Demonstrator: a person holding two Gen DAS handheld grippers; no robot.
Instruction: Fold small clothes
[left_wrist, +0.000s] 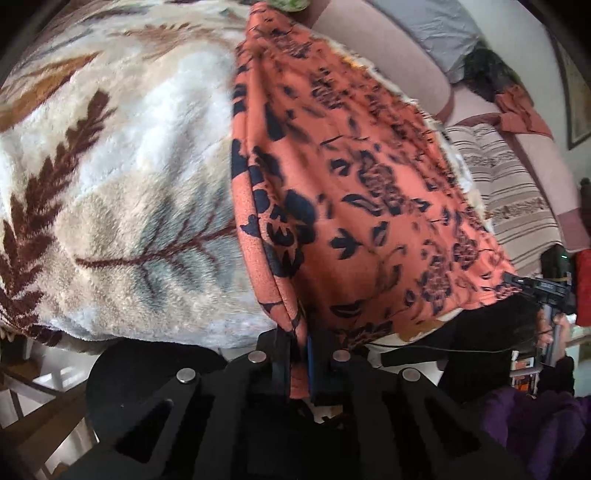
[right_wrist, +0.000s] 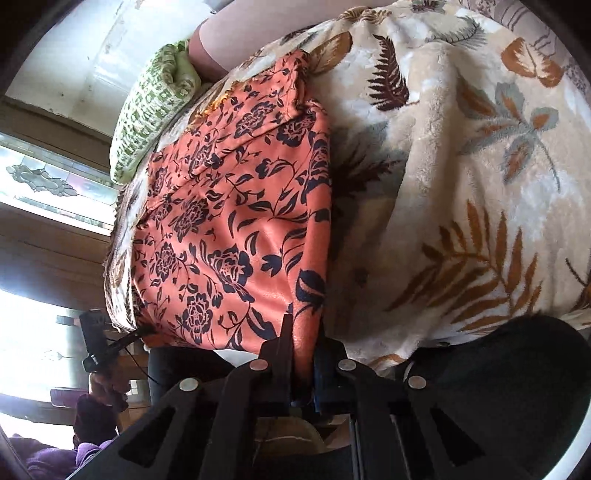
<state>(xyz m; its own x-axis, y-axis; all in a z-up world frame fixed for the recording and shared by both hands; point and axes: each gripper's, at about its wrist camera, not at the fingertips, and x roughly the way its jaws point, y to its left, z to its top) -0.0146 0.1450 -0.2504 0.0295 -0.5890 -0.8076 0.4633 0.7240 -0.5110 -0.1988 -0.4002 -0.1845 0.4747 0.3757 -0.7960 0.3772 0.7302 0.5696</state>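
Orange garment (left_wrist: 369, 177) pinched between both tongs

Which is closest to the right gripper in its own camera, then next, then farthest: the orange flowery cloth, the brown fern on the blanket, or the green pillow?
1. Orange flowery cloth: pinched between the fingers.
2. Brown fern: on the blanket, right side.
3. Green pillow: far end, upper left.

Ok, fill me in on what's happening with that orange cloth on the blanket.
A person is folding an orange floral garment spread on a leaf-patterned fleece blanket. Each hand holds a gripper. The left gripper is shut on the garment's near edge at one corner, and the right gripper is shut on the near edge at the other. The cloth hangs between them over the blanket's front edge, with no fold made yet.
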